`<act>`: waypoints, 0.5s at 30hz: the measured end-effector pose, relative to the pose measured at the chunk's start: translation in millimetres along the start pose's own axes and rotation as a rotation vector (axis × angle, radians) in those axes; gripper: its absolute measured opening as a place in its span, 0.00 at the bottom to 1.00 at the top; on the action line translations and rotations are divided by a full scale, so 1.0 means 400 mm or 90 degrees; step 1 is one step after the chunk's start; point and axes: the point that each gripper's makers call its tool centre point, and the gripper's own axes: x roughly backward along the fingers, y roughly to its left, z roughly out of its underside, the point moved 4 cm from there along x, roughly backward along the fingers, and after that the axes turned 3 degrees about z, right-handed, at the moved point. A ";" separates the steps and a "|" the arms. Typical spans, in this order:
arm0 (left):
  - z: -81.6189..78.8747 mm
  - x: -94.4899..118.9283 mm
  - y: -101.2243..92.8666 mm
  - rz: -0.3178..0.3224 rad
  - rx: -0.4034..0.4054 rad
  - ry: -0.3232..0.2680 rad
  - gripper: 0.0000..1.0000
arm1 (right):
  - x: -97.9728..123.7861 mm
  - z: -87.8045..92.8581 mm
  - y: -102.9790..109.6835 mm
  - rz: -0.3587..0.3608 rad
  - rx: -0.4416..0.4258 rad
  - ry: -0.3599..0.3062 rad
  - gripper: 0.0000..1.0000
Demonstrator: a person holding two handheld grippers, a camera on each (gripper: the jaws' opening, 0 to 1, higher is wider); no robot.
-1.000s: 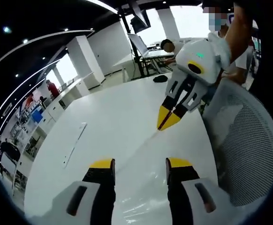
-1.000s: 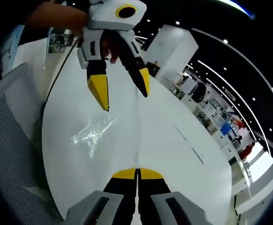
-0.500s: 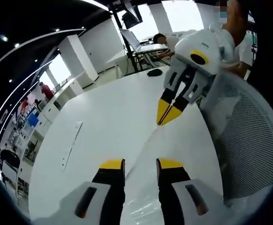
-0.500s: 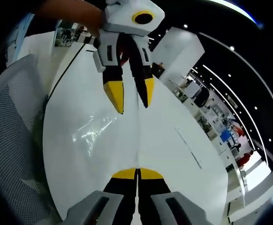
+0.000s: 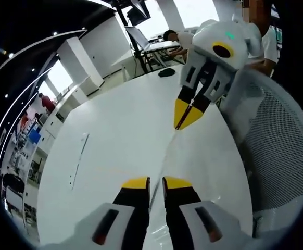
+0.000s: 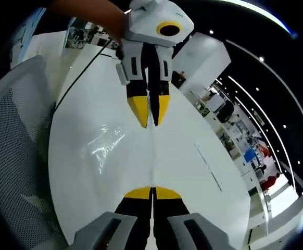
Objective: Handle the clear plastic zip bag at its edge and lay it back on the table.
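Looking along my left gripper (image 5: 156,183), its jaws sit almost together on the near end of the clear zip bag (image 5: 164,153) edge; the right gripper (image 5: 184,119) pinches the far end over the white table (image 5: 110,135). Right gripper view: right gripper (image 6: 152,192) clamped, left gripper (image 6: 151,114) opposite, bag (image 6: 110,146) stretched between. Slick plastic might slip out if I pull unevenly.

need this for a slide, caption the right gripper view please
Both tongs, right and left, pinch the same edge of a clear plastic zip bag over a white table.
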 end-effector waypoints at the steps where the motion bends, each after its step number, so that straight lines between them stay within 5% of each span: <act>1: 0.000 0.000 -0.003 0.002 -0.003 0.002 0.04 | 0.002 -0.001 0.000 0.000 -0.003 -0.002 0.00; 15: 0.006 0.007 -0.027 0.026 -0.055 0.000 0.00 | 0.009 -0.005 0.007 -0.010 -0.054 -0.017 0.00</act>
